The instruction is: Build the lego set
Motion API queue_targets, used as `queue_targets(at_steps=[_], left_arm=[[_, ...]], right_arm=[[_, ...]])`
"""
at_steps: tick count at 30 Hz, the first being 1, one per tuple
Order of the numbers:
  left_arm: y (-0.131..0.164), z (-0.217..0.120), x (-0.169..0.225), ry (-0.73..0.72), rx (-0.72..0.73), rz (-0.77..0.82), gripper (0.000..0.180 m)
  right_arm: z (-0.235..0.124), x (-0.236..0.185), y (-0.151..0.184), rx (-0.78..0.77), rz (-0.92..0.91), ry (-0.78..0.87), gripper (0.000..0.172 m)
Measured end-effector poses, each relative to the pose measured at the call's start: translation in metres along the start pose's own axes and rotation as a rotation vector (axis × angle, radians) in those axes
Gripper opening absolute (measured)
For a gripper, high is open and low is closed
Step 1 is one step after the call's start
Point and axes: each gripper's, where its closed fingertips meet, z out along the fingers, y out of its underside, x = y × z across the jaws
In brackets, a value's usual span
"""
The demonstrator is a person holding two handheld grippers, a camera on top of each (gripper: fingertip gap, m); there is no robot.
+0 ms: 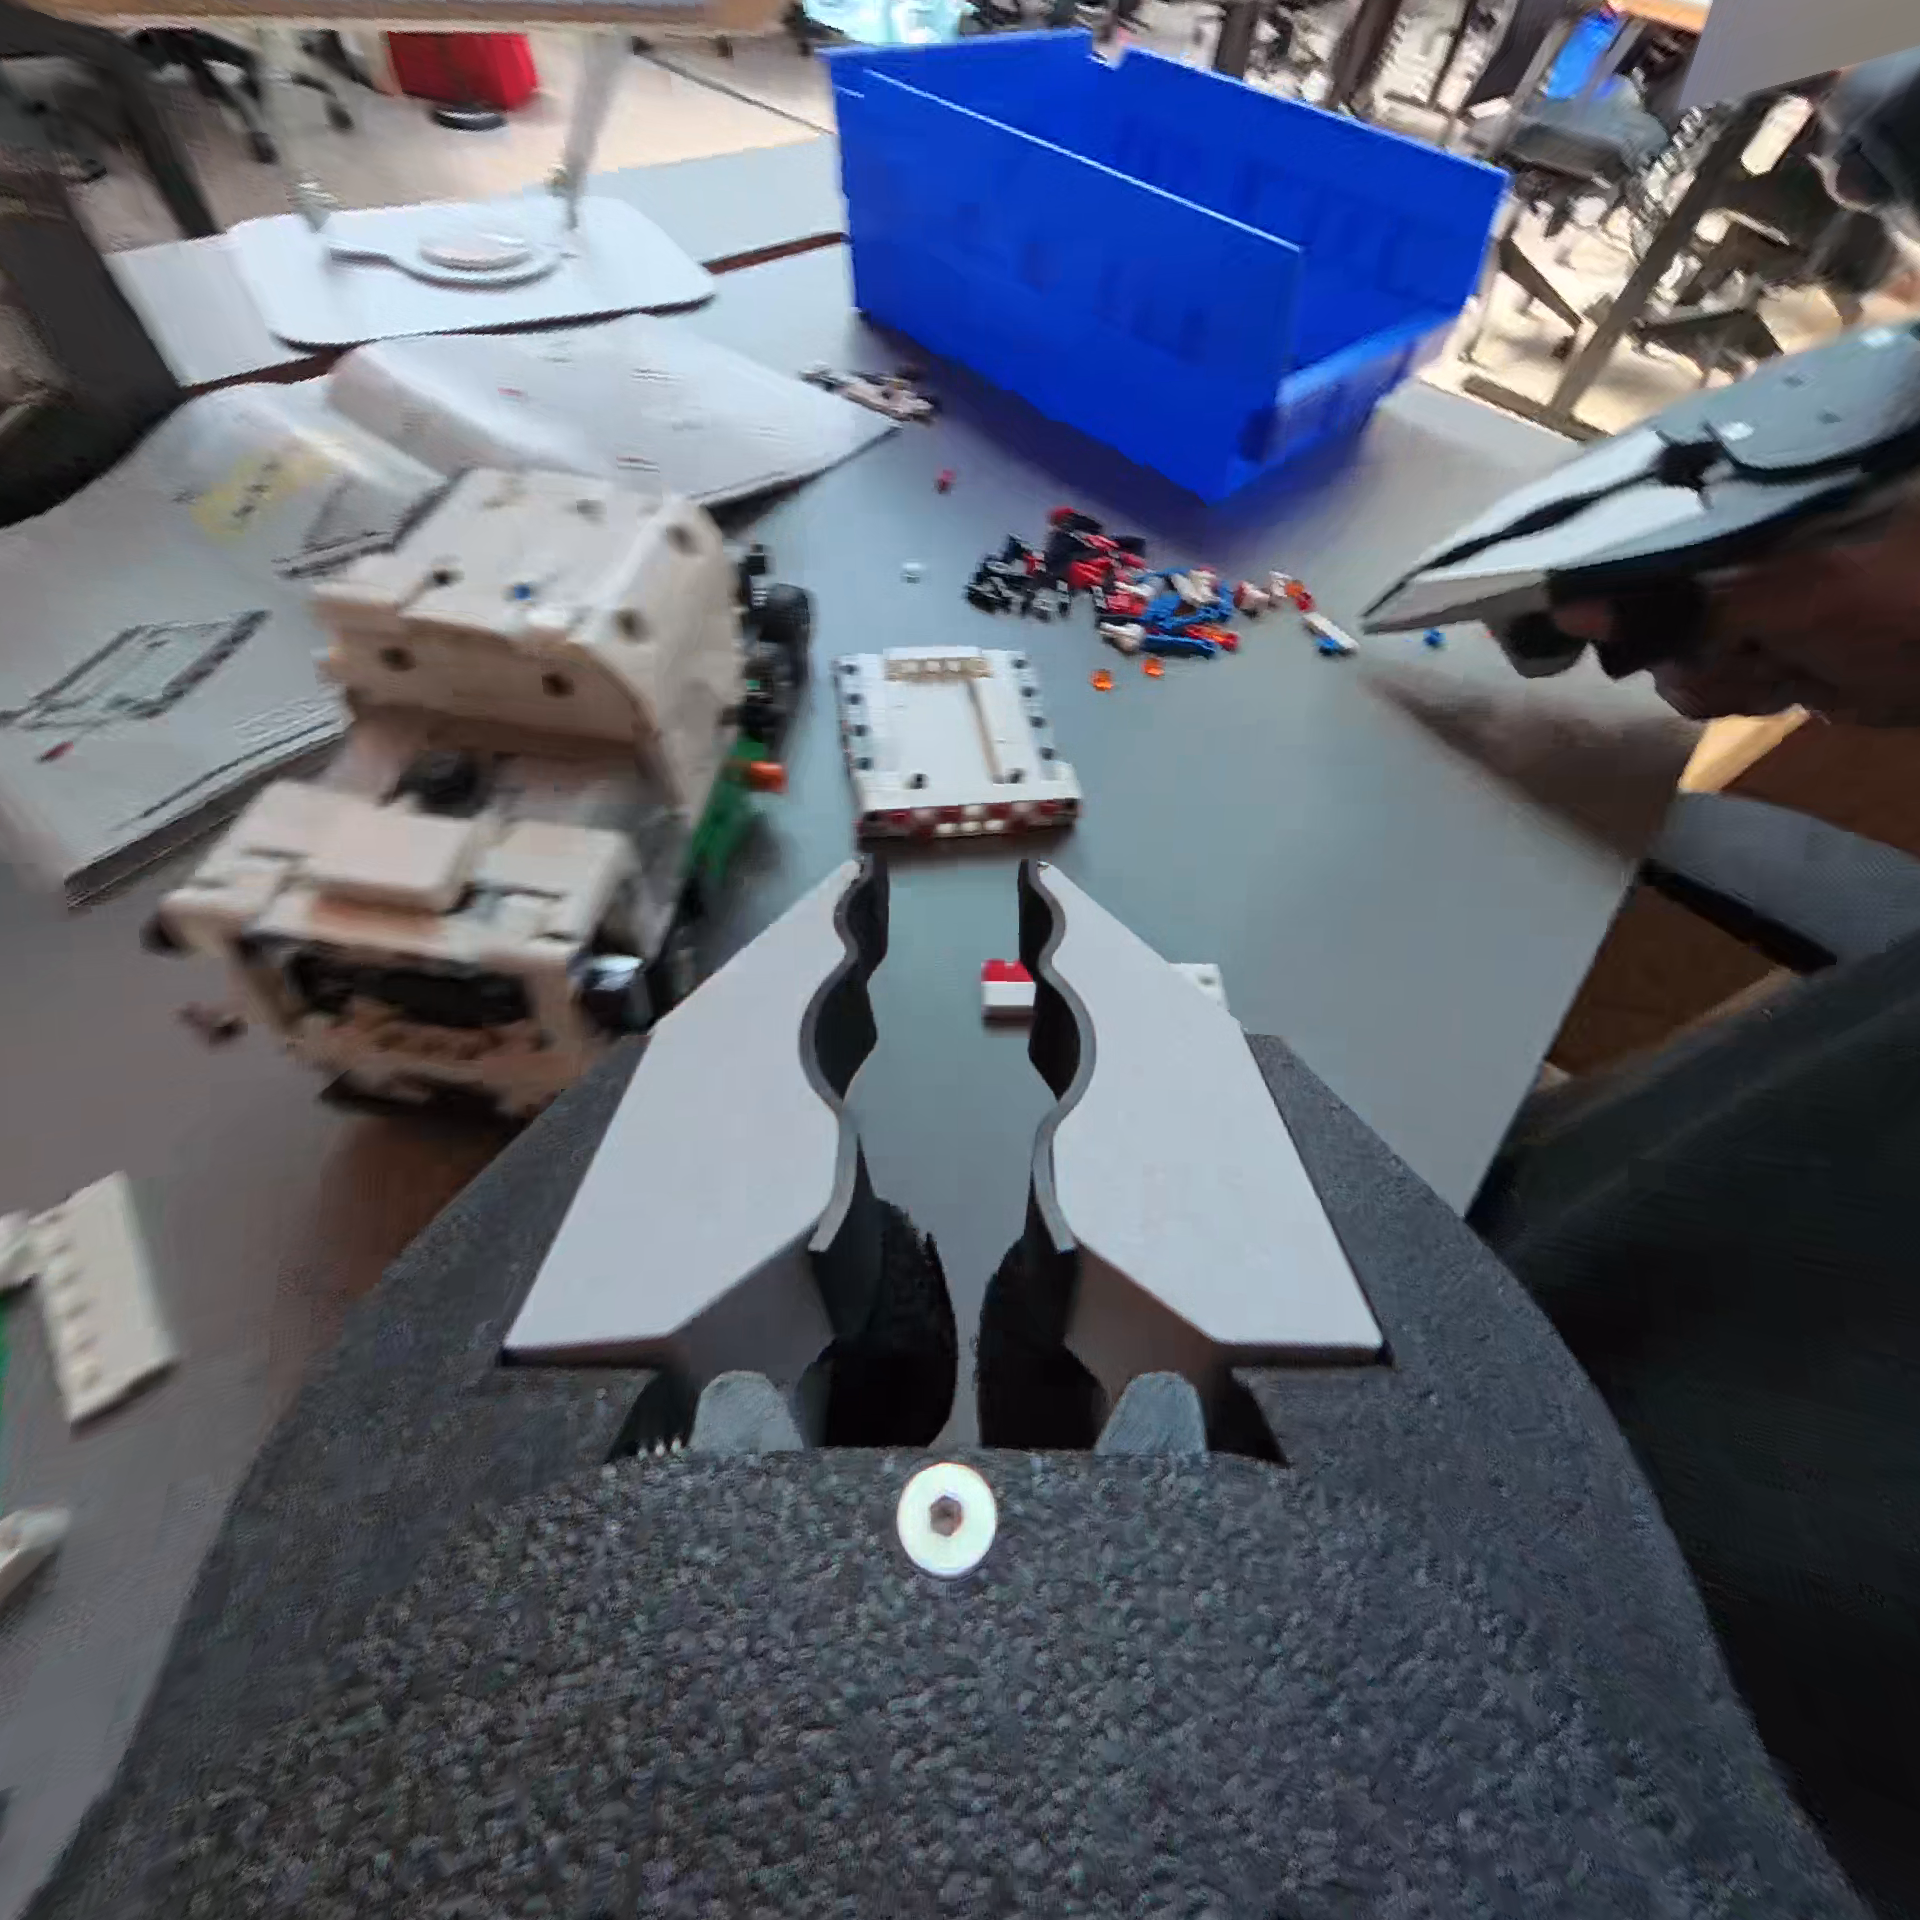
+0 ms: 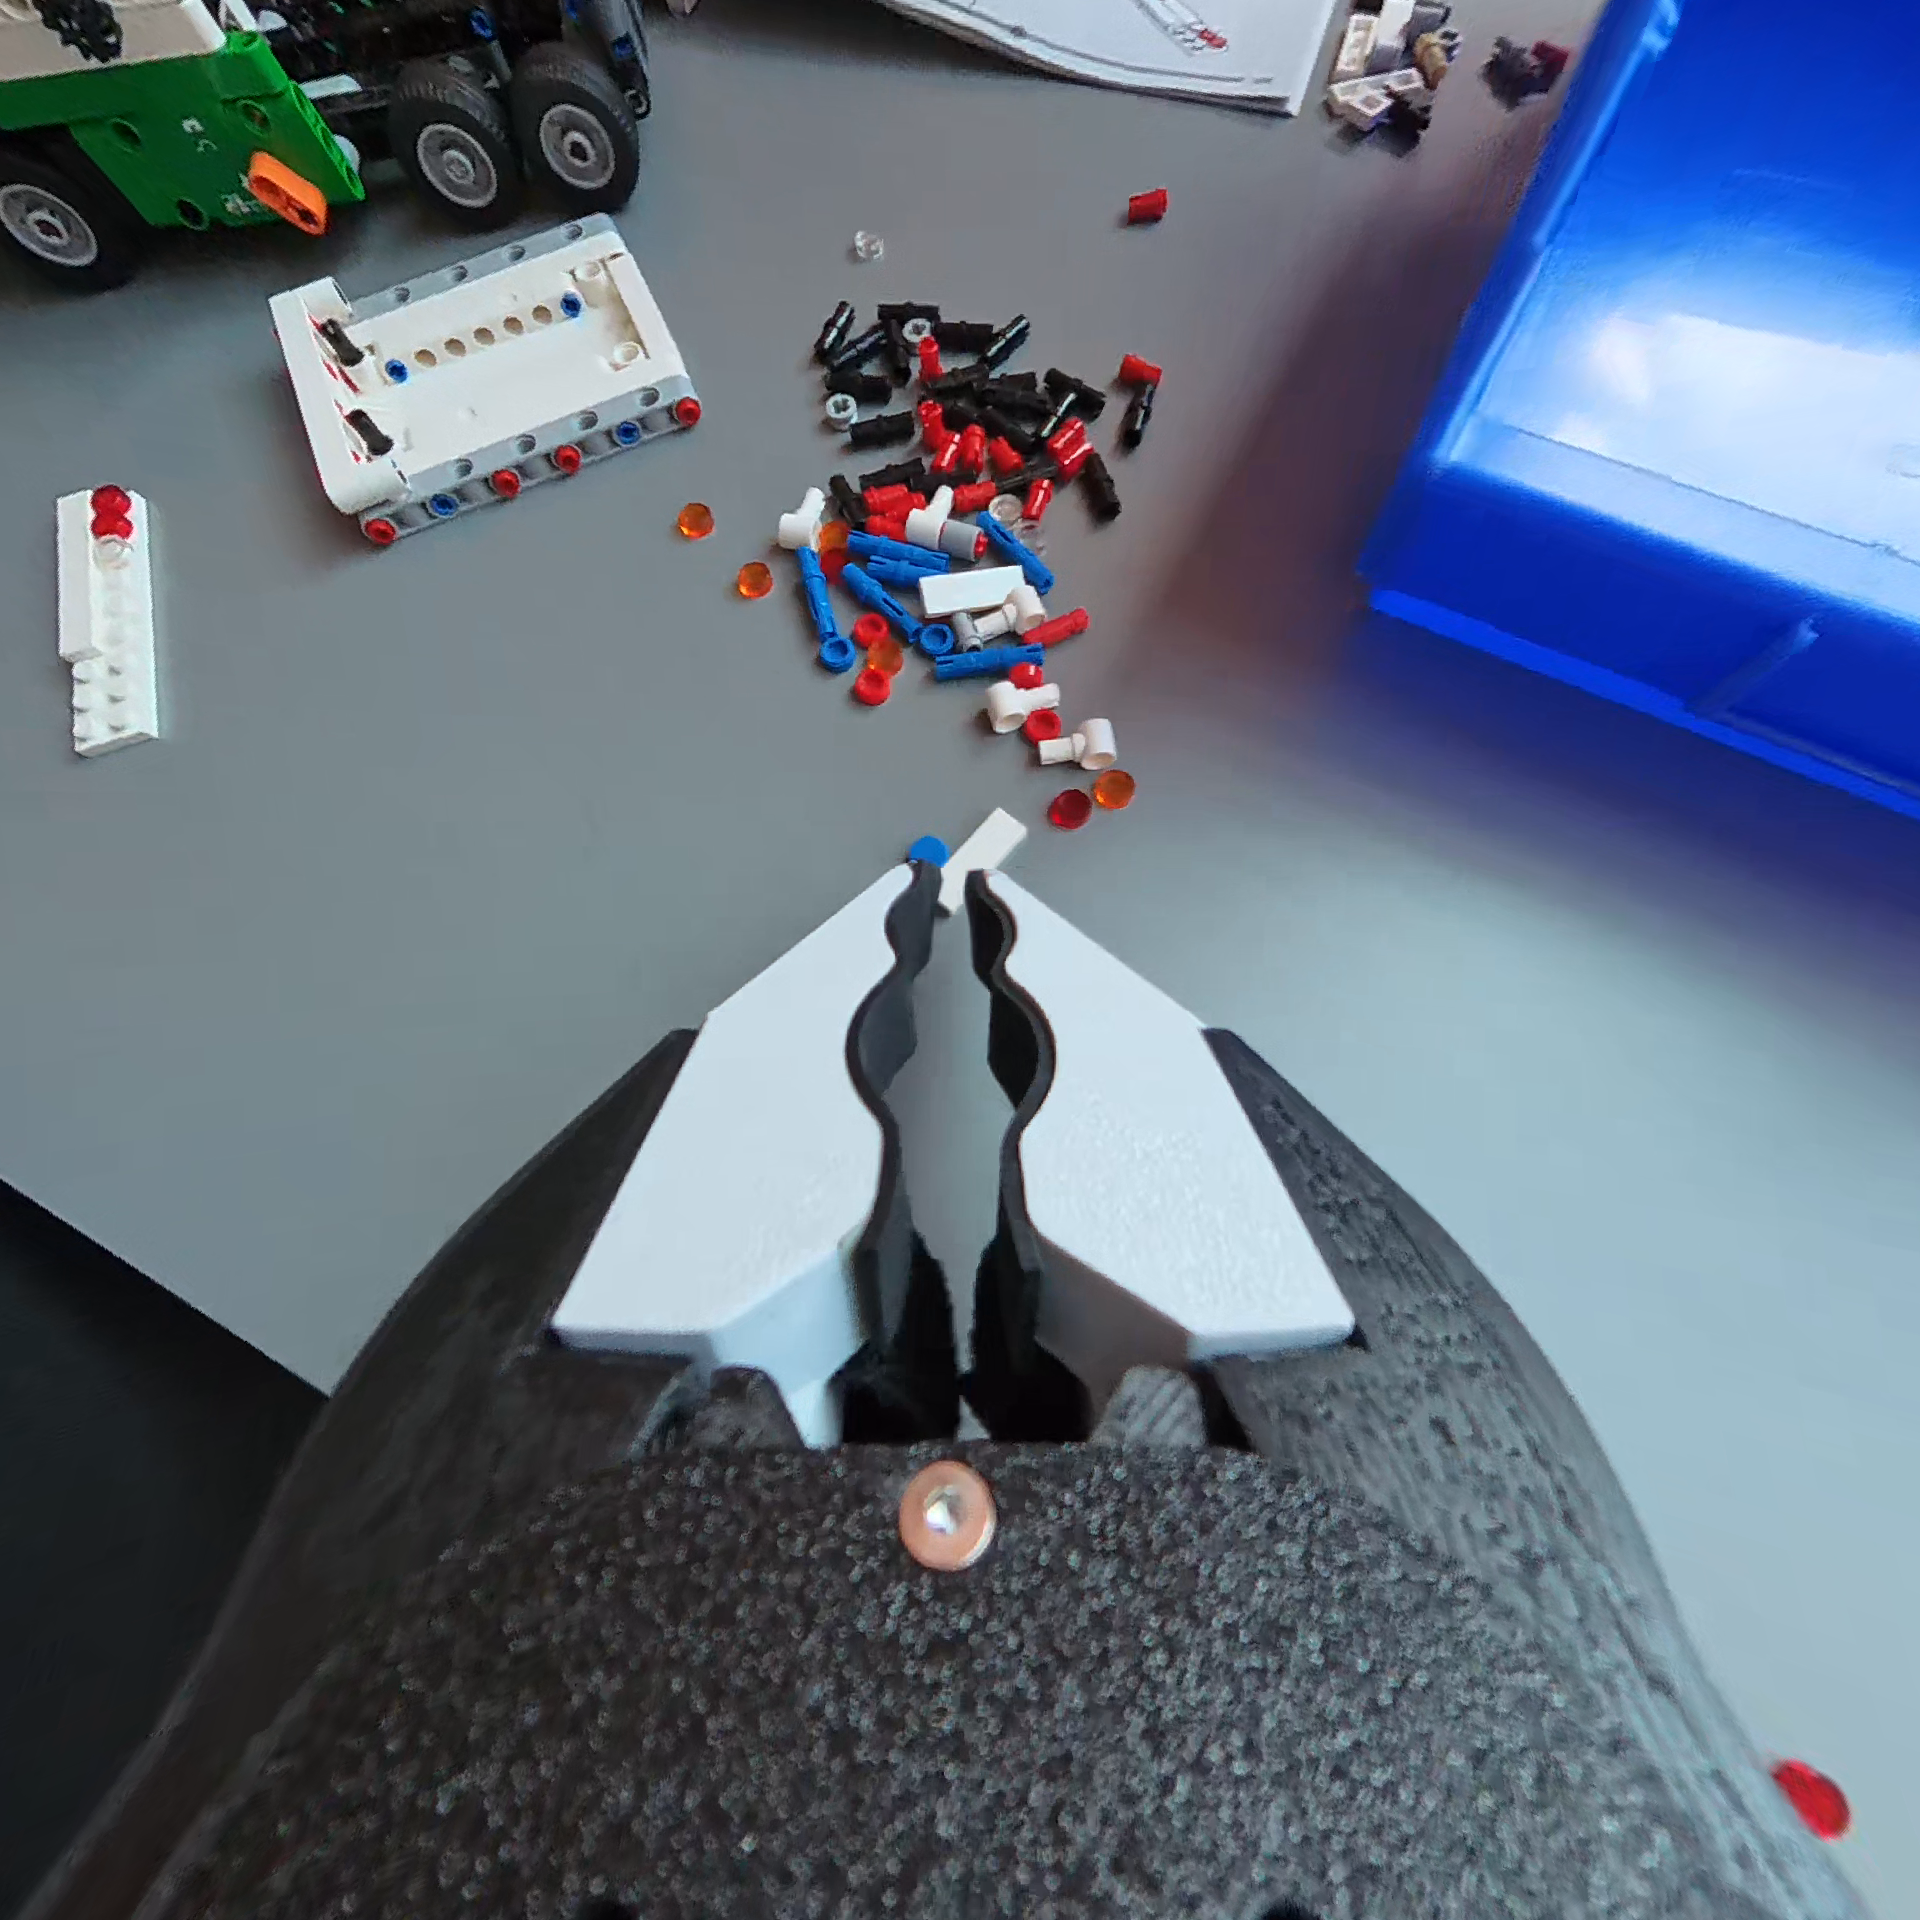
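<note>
Between my right gripper's [image 2: 951, 883] nearly closed fingers sits a small white flat tile [image 2: 982, 854], light, stiff, slippery, best pinched on its long edges; my left gripper [image 1: 951, 878] stands apart, empty.

I'm at a grey worktable [image 1: 1299, 883] in what looks like an office or lab room, with rolling chairs [image 1: 1590, 125] and desk legs [image 1: 1662, 260] at one o'clock, a blue storage bin [image 1: 1143, 291] at twelve, and instruction sheets [image 1: 156, 675] at ten.
</note>
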Motion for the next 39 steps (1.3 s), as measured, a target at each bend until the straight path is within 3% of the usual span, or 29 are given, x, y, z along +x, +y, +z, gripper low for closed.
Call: queue_targets(at_steps=[4, 7, 22, 26, 30, 39], left_arm=[[0.012, 0.026, 0.066, 0.147, -0.049, 0.158, 0.020], [0.019, 0.033, 0.084, 0.208, -0.070, 0.176, 0.020], [0.015, 0.021, 0.041, 0.137, -0.065, 0.086, 0.020], [0.018, 0.017, 0.032, 0.104, -0.071, 0.082, 0.020], [0.030, 0.012, 0.020, 0.067, -0.112, 0.067, 0.020], [0.046, 0.007, 0.020, 0.054, -0.135, 0.041, 0.020]], right_arm=[[0.006, -0.002, 0.009, -0.049, -0.060, 0.020, 0.010], [0.008, -0.002, 0.010, -0.059, -0.073, 0.031, 0.014], [0.004, 0.011, 0.002, -0.065, -0.117, 0.053, 0.007], [-0.008, -0.048, -0.030, 0.069, -0.164, -0.160, 0.007], [0.013, -0.134, -0.030, 0.031, -0.300, -0.420, 0.006], [0.042, -0.159, -0.012, -0.107, -0.448, -0.464, 0.007]])
